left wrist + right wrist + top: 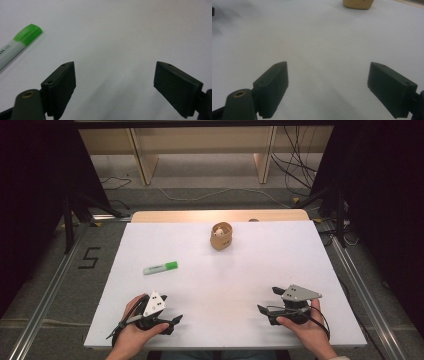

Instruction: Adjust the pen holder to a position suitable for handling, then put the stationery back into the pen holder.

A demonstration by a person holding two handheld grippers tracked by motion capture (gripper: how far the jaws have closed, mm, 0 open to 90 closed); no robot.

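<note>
From the high view, my left gripper [172, 320] and right gripper [267, 301] rested at the near edge of the white worktop [225, 285], both holding nothing. The green-capped marker [160, 267] lay flat ahead of my left hand, well apart from the tan cup [221, 236] at the far side. I judged nothing had been started: the marker was yet to be picked up.

In the left gripper view my fingers [60, 87] stood wide, the marker [18, 45] up to their left.

In the right gripper view my fingers [272, 87] stood wide too, the cup [358, 3] far ahead.
</note>
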